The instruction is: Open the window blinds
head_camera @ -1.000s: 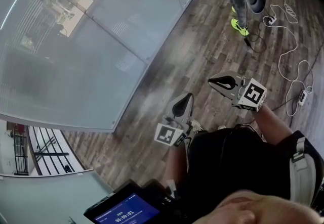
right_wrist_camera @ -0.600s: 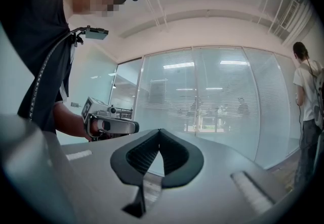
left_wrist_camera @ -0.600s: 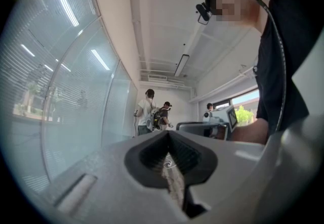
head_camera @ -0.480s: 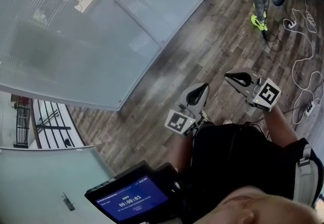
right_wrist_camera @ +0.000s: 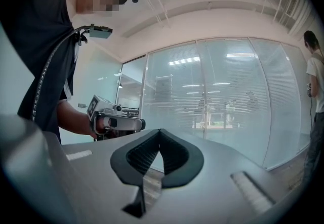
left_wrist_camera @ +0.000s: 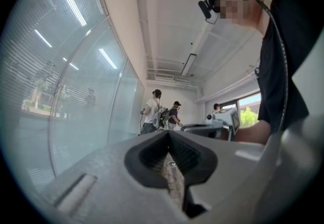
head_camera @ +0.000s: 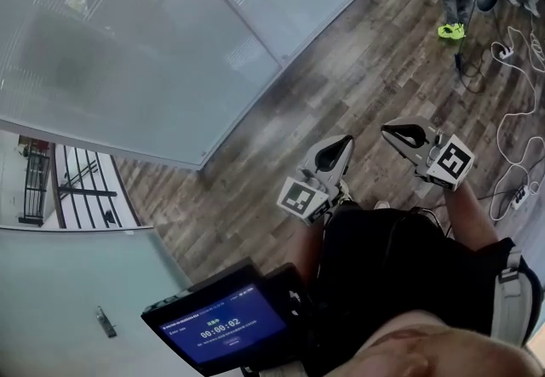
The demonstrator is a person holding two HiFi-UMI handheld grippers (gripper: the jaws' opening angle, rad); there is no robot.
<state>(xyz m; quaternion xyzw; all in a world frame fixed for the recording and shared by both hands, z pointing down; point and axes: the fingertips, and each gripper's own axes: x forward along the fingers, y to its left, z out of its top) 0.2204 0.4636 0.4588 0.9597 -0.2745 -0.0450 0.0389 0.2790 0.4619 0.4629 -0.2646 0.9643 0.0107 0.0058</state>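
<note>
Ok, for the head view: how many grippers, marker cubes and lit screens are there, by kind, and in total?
Grippers: 2, the left gripper and the right gripper, both shut and empty
Marker cubes: 2, the left cube and the right cube
Lit screens: 1, the blue screen
Total: 5

A lime shoe (head_camera: 451, 30) rests on wooden floor (head_camera: 341, 103).

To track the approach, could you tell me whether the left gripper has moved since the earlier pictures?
Yes, slightly: the left gripper has shifted down-right from the glass pane's bottom corner, though the camera moved too.
</note>
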